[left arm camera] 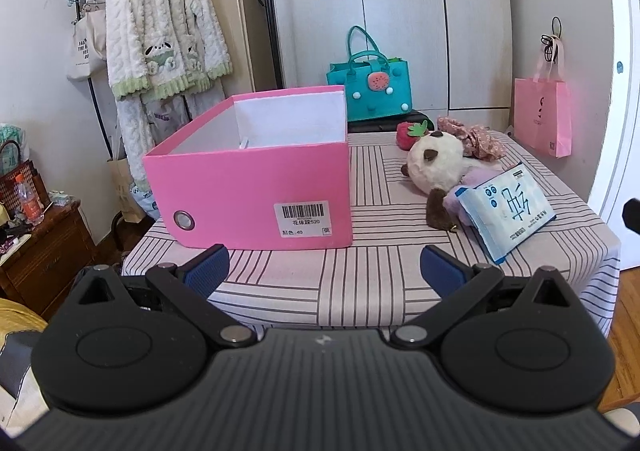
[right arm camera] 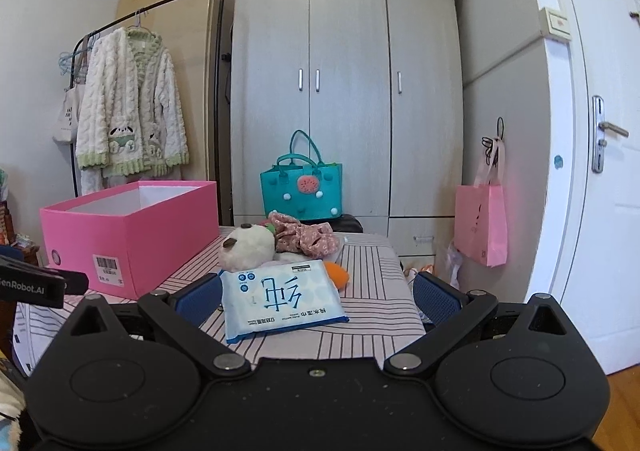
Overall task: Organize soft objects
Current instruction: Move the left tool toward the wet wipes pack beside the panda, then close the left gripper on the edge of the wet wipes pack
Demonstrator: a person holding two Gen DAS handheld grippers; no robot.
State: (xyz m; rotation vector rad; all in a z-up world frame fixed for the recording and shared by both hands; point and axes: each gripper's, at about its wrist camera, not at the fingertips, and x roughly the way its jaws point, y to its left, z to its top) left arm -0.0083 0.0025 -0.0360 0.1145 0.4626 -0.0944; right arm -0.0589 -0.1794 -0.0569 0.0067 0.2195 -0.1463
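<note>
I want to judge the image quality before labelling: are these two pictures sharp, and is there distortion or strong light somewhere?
Left wrist view: the pink box and wipes pack are sharp; the door bows from fisheye and looks overexposed. Right wrist view: also sharp, the wardrobe edges curve outward, and light is even.

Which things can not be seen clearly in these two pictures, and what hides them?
- Floor of the pink box: both views, hidden by its own walls, so any contents cannot be told.
- Plush toy body: right wrist view, covered by the wipes pack.
- Orange thing: right wrist view, mostly behind the pack; unidentifiable.
- Strawberry toy: left wrist view, partly behind the plush head.
- Box label: small print, too small in the right wrist view.
</note>
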